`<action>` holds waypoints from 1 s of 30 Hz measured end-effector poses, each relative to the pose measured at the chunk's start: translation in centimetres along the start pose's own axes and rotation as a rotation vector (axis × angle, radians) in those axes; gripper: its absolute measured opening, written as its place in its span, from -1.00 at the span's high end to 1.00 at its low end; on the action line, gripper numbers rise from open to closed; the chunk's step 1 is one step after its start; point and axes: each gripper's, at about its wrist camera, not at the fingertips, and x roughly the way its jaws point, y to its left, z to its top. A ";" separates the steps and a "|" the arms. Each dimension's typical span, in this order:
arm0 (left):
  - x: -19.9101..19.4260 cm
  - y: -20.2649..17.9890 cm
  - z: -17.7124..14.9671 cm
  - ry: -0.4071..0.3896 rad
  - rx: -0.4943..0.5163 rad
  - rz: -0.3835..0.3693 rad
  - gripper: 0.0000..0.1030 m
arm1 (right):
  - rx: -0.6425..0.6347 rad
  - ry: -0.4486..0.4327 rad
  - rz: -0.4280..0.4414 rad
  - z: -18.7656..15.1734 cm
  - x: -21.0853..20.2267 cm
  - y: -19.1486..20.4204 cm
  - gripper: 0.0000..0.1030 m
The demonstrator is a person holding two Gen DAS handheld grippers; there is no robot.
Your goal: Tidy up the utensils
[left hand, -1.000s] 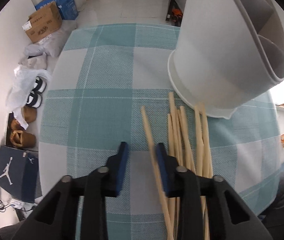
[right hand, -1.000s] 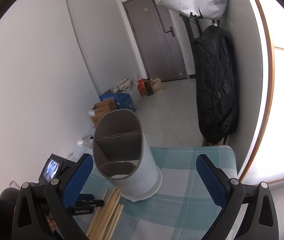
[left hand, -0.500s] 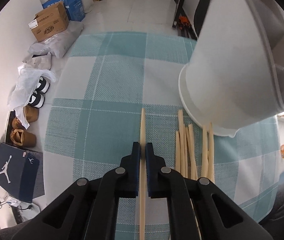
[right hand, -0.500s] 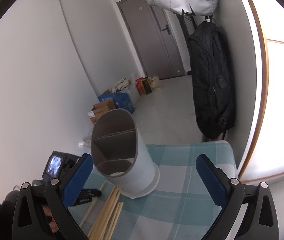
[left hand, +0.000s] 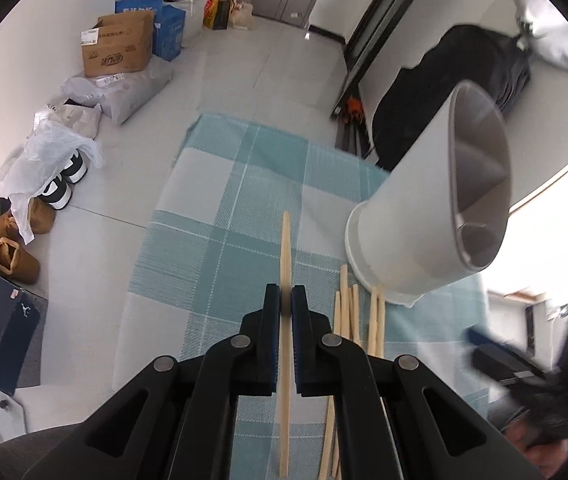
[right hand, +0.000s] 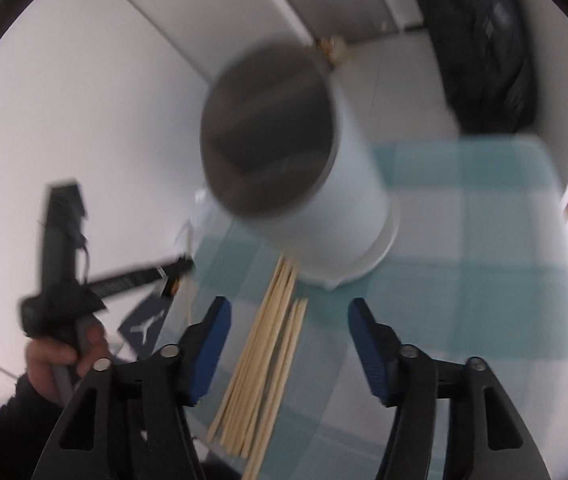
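My left fingers (left hand: 285, 300) are clamped on one chopstick (left hand: 285, 248); its long axis runs straight ahead along the fingers, tip pointing away over the checked surface (left hand: 220, 208). A second ago they were apart beside it and it lay slanted; now it is aligned and appears lifted. My right fingers (right hand: 288, 320) have just been closing, stand half-wide, nothing between the pads, above the chopstick bundle (right hand: 268, 344), which points toward the white holder (right hand: 347, 200). The right view has dropped closer; it is blurred.
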 end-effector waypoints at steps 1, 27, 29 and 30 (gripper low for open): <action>-0.2 0.1 0.0 -0.007 -0.001 -0.006 0.97 | 0.001 0.024 0.000 0.0 0.8 0.3 0.18; -2.7 1.4 -0.3 -0.043 0.016 -0.121 0.97 | 0.052 0.084 0.024 0.4 8.1 1.4 0.93; -2.7 1.4 -0.3 -0.043 0.012 -0.123 0.97 | 0.039 0.076 0.029 0.3 7.7 1.7 0.94; -2.8 1.4 -0.3 -0.045 0.009 -0.125 0.97 | 0.039 0.069 0.035 0.3 7.4 1.9 0.94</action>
